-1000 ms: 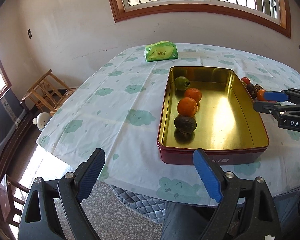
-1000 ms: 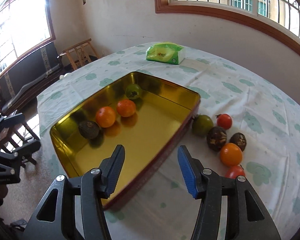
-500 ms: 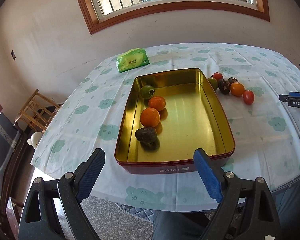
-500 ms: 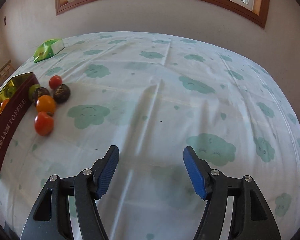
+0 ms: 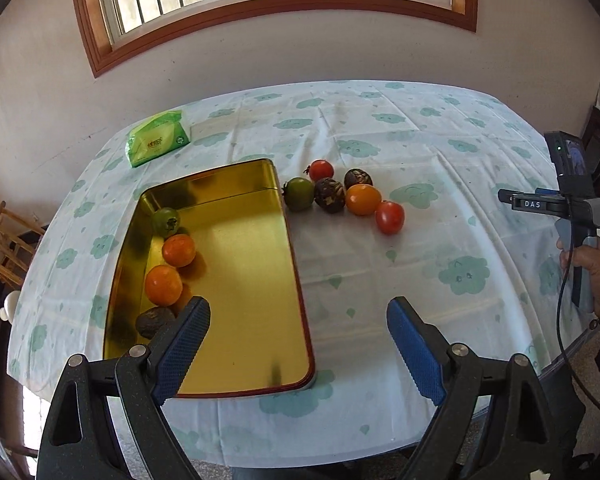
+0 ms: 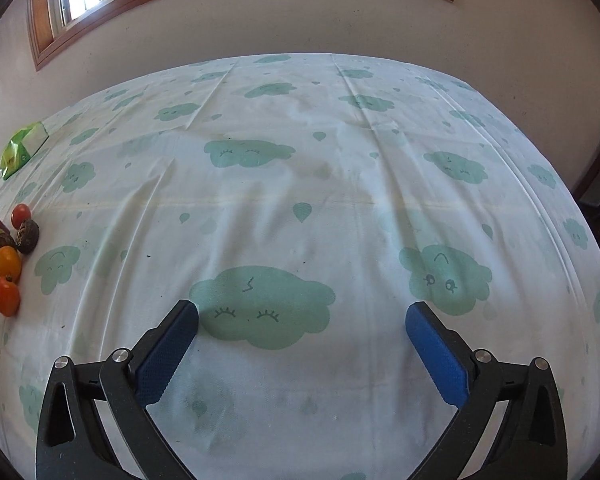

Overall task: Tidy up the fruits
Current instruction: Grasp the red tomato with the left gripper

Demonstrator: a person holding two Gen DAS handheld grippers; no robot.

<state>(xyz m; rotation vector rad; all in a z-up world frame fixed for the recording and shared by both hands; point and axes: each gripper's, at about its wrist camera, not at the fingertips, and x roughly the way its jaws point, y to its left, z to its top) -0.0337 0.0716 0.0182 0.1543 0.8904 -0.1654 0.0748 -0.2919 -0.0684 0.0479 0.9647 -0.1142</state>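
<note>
Fruits split into two groups around the gold tin point(image 5: 236, 320), which serves as the landmark. Nearest, the left gripper point(image 5: 298, 346) hangs over the tin's near end, its fingers wide apart with nothing between them. Along the tin's left wall, four fruits sit in a row running away from the camera: a dark avocado point(image 5: 154, 321) nearest, partly hidden by the left finger, then an orange point(image 5: 163, 285), a second orange point(image 5: 179, 250), and a green tomato point(image 5: 166, 222) at the far end. Just beyond the tin's far right corner, six loose fruits cluster on the cloud-print tablecloth point(image 5: 420, 280); the red tomato point(image 5: 389, 217) lies closest, then an orange fruit point(image 5: 363, 199), with dark, green and red ones behind. The right gripper point(image 6: 302, 356) points at bare cloth well right of the tin, jaws opening and empty; in its view the cluster sits far off to the left, the red tomato point(image 6: 6, 297) nearest. Judging by this, the left gripper is nearer the loose fruits, which lie ahead and slightly right of its fingers.
</note>
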